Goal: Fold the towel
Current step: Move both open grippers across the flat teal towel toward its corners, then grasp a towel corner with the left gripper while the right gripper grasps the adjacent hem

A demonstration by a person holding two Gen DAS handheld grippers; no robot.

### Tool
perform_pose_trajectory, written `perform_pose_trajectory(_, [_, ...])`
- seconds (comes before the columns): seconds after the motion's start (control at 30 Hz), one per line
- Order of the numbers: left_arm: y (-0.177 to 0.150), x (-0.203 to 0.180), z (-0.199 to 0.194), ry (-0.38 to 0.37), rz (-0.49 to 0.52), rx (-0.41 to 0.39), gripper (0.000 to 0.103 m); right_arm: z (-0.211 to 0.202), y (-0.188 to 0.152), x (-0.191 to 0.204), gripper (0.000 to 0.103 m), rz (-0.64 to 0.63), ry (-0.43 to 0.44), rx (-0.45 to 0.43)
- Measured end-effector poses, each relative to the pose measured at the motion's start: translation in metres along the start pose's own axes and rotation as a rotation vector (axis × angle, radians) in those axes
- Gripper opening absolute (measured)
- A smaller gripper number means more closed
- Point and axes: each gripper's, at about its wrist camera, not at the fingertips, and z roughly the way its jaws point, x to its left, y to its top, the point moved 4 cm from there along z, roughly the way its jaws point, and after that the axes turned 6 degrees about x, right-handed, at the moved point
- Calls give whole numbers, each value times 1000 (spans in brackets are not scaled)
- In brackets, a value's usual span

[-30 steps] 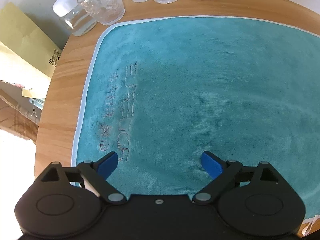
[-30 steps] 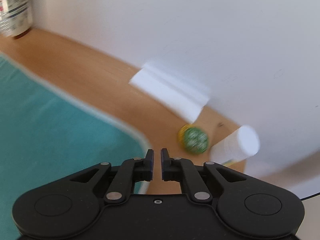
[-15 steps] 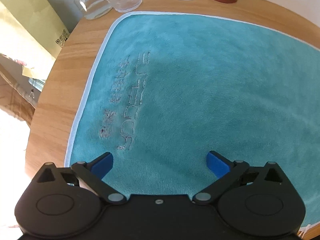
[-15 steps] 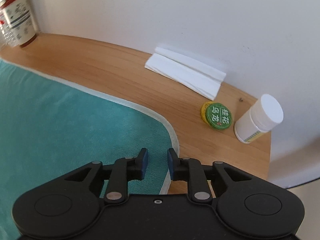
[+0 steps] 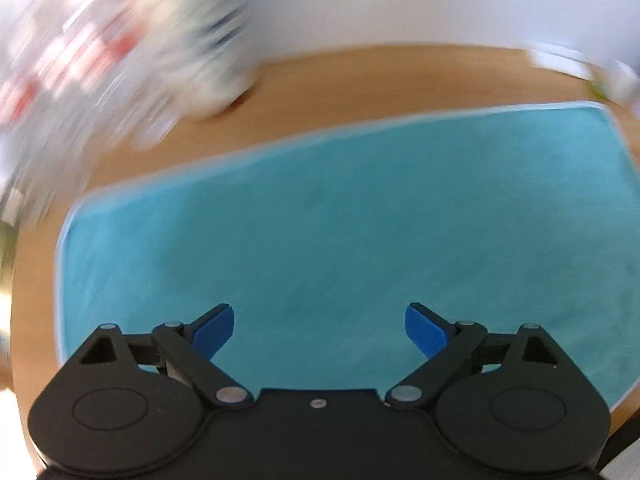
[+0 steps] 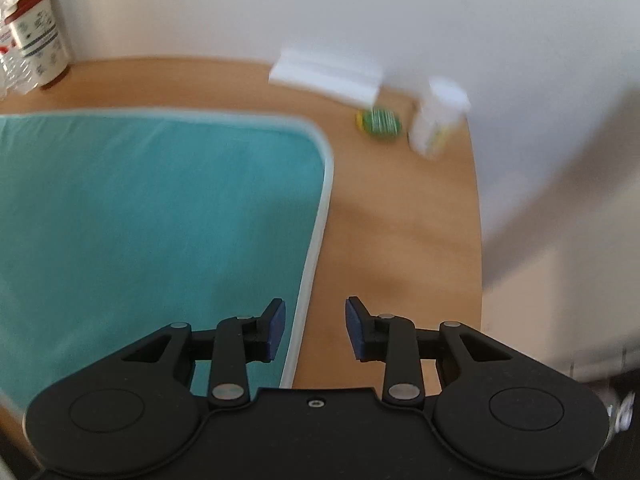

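Note:
A teal towel (image 5: 340, 220) with a pale border lies flat on the round wooden table (image 5: 360, 76). My left gripper (image 5: 319, 330) hovers open above the towel's near part, nothing between its blue pads. In the right wrist view the towel (image 6: 152, 208) fills the left half, its right edge running down toward me. My right gripper (image 6: 315, 328) is open and straddles that right edge, with the left pad over the cloth and the right pad over bare wood.
Blurred jars and glasses (image 5: 132, 52) crowd the table's back left. A red-lidded jar (image 6: 40, 44), folded white paper (image 6: 326, 76), a green-yellow tin (image 6: 380, 122) and a white bottle (image 6: 436, 120) stand along the wall. The table edge (image 6: 476, 216) is close on the right.
The left gripper has swung right and back, its view now blurred and showing the towel's far edge. The right gripper has opened from nearly shut and pulled back along the towel's right edge.

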Motion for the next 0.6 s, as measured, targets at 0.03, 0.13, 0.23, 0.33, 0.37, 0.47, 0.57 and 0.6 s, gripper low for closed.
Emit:
perform_pose_trajectory(0.03, [16, -16, 0, -15, 37, -18, 95, -3, -16, 3, 39, 20, 1, 22])
perform_pose_trajectory(0.13, [64, -66, 3, -63, 139, -64, 95, -11, -55, 15, 41, 87, 18, 68])
perform_pose_trajectory(0.23, [103, -125, 11, -74, 257, -100, 95, -18, -75, 21, 46, 169, 55, 68])
perform_pose_trajectory(0.33, [130, -180, 20, -80, 338, -115, 95, -20, -90, 28, 47, 226, 56, 55])
perform_pose_trajectory(0.37, [139, -201, 24, -78, 365, -116, 95, -20, -93, 29, 47, 243, 44, 51])
perform_pose_trajectory(0.47, [151, -239, 37, -53, 441, -109, 95, -17, -98, 30, 48, 298, 23, 45])
perform_pose_trajectory(0.57, [161, -271, 52, -23, 519, -105, 95, -14, -101, 32, 48, 315, 15, 45])
perform_pose_trajectory(0.6, [163, -276, 54, -16, 528, -103, 95, -13, -101, 33, 48, 312, 4, 43])
